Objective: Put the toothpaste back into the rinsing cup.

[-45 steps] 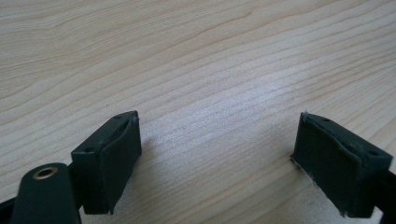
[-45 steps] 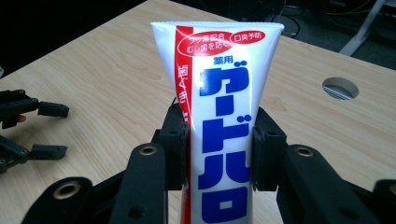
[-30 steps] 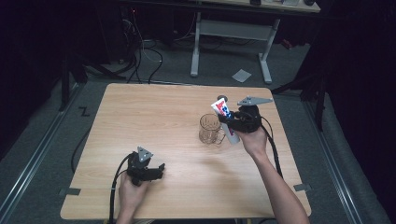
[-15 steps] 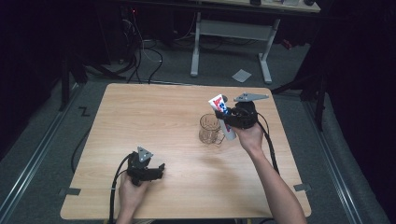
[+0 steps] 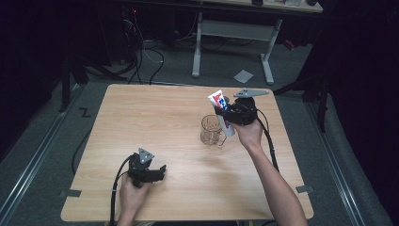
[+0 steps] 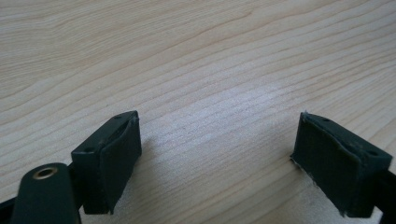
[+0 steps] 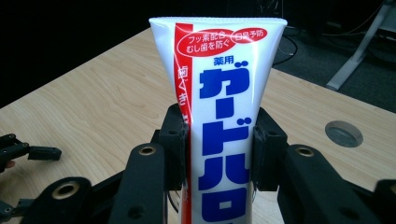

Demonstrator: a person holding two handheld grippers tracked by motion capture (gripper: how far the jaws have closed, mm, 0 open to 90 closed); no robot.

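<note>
Glass mug [image 5: 211, 130]: one; toothpaste tube [image 5: 221, 112]: one.

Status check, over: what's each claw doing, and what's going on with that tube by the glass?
Left gripper open, low over bare table. Right gripper shut on toothpaste tube, held beside the glass mug. Nothing in the way.

Toothpaste tube [image 7: 224, 140] cap end cut off below.

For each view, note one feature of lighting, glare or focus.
High view: the table is lit, its surroundings dark. Left gripper view: a pale sheen on the wood between the open jaws. Right gripper view: the toothpaste tube is sharp, and the room behind is black.
</note>
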